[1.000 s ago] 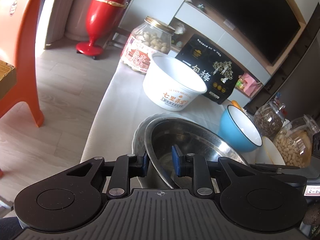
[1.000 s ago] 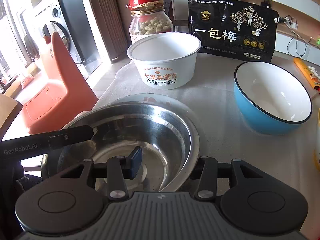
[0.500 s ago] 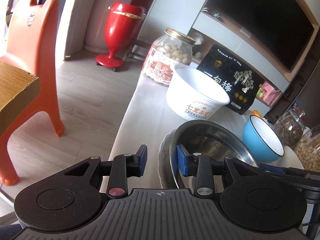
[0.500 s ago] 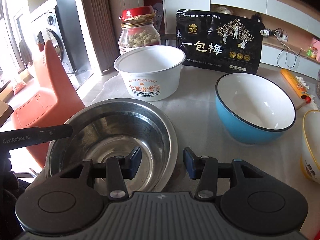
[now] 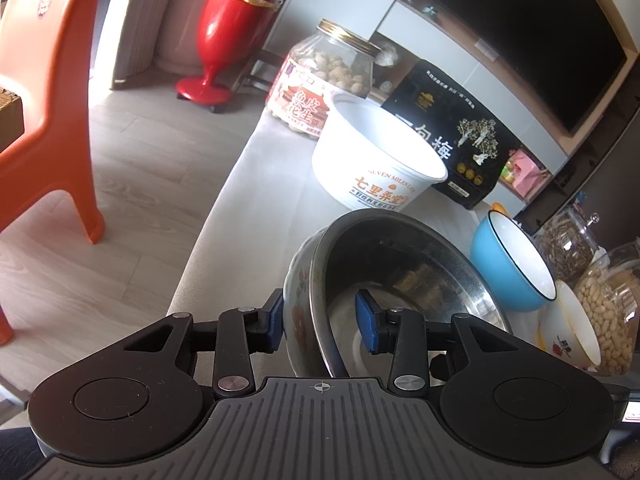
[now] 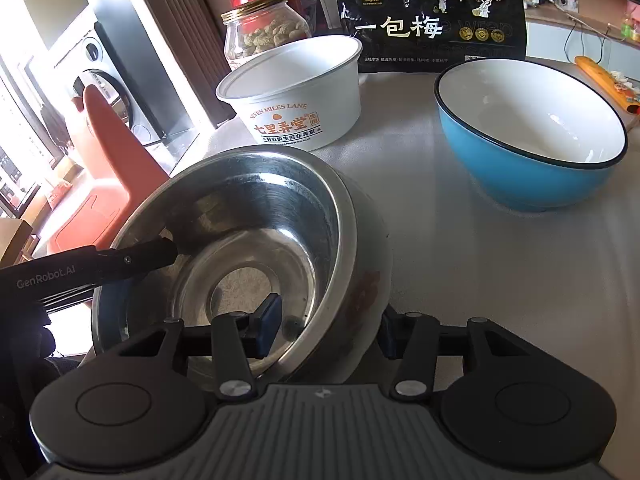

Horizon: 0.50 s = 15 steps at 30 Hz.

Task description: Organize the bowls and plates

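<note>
A steel bowl [image 5: 404, 280] sits nested inside a floral bowl [image 5: 298, 308] near the table's left edge; both are tilted off the table. My left gripper [image 5: 322, 322] is shut on their near rims, one finger outside, one inside. My right gripper [image 6: 326, 330] is shut on the same stack [image 6: 256, 240] from the other side, left finger inside the steel bowl, right finger outside the floral bowl [image 6: 368, 276]. A white paper bowl [image 6: 294, 94] and a blue bowl [image 6: 528, 144] stand behind on the table.
A peanut jar [image 5: 324, 80] and a black snack bag [image 6: 432, 12] stand at the back. A small floral bowl [image 5: 572, 328] and glass jars [image 5: 612, 304] are at the right. An orange chair [image 5: 44, 92] stands on the floor to the left of the table [image 6: 500, 280].
Both grippers were open off the rims half a second ago; now they have shut over the rims of the nested bowls, and the stack has tipped up.
</note>
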Motion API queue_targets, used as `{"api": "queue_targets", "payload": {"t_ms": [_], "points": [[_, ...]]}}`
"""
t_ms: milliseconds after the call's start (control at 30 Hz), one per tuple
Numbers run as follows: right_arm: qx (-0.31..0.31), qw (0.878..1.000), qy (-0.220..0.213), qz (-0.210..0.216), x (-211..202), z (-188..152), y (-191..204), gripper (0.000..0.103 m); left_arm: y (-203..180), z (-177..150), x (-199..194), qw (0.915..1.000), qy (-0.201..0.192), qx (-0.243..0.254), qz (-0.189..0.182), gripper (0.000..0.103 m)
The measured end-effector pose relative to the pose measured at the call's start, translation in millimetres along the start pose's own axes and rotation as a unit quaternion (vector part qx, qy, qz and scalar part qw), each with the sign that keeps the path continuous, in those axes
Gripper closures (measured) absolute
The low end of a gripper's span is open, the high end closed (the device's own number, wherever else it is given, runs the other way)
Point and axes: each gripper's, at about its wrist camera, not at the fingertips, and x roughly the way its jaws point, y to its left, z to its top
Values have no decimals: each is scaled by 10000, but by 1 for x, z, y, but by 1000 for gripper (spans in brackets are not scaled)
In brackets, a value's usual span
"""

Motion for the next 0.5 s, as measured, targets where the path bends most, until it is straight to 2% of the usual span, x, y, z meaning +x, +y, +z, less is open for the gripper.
{"api": "queue_targets", "payload": {"t_ms": [167, 300, 400, 500], "points": [[3, 9997, -150, -181, -15, -5, -10, 57, -13, -4, 4, 9993, 150, 177, -308, 57], [322, 9986, -262, -333, -27, -13, -34, 57, -33, -14, 11, 9964, 299, 520, -592, 57], [498, 9976, -335, -358, -33, -16, -44, 57, -43, -20, 13, 9952, 290, 738, -576, 57], [460, 9973, -372, -444, -32, -19, -41, 57, -42, -20, 13, 9954, 275, 707, -583, 58]]}}
